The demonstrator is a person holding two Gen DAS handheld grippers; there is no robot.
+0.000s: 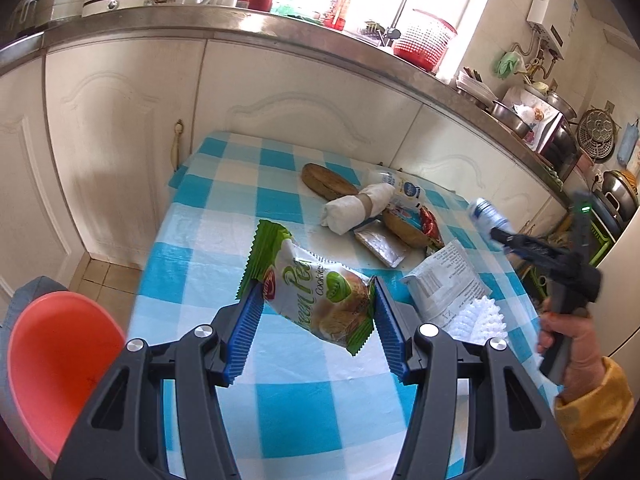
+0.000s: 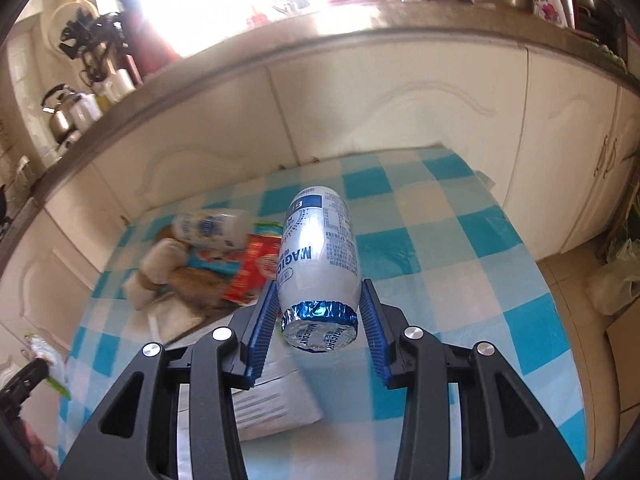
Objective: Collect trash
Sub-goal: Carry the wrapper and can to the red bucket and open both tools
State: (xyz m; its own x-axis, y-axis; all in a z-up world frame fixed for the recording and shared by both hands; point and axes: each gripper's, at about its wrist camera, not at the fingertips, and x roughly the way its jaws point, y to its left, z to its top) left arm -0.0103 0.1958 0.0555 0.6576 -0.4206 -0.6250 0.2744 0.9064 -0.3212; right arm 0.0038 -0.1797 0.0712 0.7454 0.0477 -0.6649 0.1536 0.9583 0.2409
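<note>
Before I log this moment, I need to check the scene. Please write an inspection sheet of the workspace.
Surface: blue-and-white checked tablecloth on a table beside white cabinets.
Job's things: green-and-white cookie packet; white-and-blue plastic drink bottle; both lifted off the cloth.
Clutter: rolled white cloth, second white bottle lying down, silver foil wrapper, white printed bag, red wrapper.
Grippers: left gripper shut on the packet; right gripper shut on the bottle.
Cables: nothing seen.
Surroundings: orange plastic basin at left below; steel counter with red basket.
</note>
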